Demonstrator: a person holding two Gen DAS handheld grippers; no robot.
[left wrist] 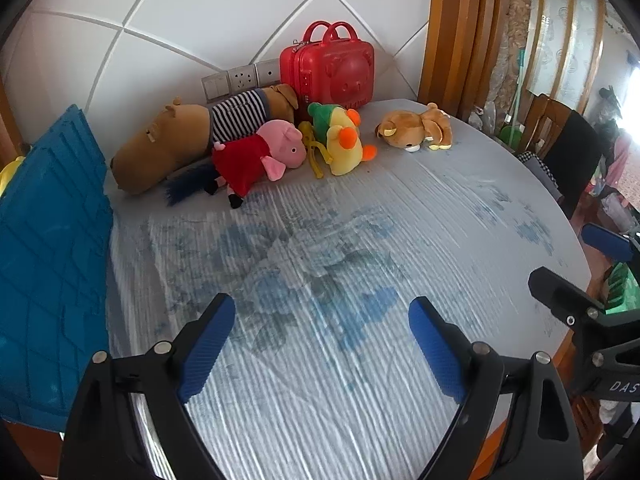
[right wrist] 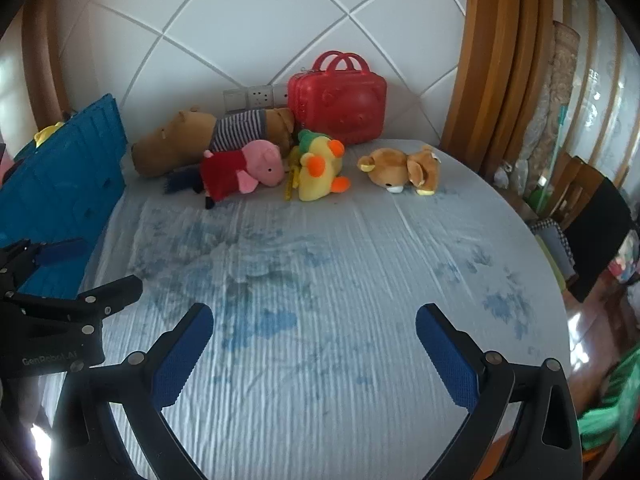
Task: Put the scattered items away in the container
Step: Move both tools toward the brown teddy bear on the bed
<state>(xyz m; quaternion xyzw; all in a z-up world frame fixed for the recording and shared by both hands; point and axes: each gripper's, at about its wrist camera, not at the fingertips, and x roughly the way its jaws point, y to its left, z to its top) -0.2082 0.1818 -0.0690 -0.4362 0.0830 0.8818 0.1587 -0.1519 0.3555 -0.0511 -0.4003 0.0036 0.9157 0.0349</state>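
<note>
- Left gripper (left wrist: 322, 312): nearest the left wrist camera, jaws spread wide, nothing between the blue pads (left wrist: 208, 350); it hangs over the bare cloth.
- Right gripper (right wrist: 314, 320): jaws likewise spread wide and empty, above the same cloth; both grippers sit side by side, each visible at the edge of the other's view.
- Tablecloth (left wrist: 320, 240): pale, ribbed, with faded blue floral print, covering a round table.
- Blue crate (left wrist: 48, 248): at the left edge of the table; a yellow item shows just behind its rim, identity unclear.
- Pink pig plush (left wrist: 260, 156): in a red dress, lying on its side, touching the long brown plush.
- Yellow duck plush (left wrist: 340, 140): green hat, orange feet, just right of the pig.
- Brown bear plush (left wrist: 416, 128): lying apart, right of the duck.
- Long brown plush (left wrist: 172, 144): striped shirt, behind the pig, its head against the case.
- Red case (left wrist: 332, 68): closed, upright, against the white tiled wall, farthest back.
</note>
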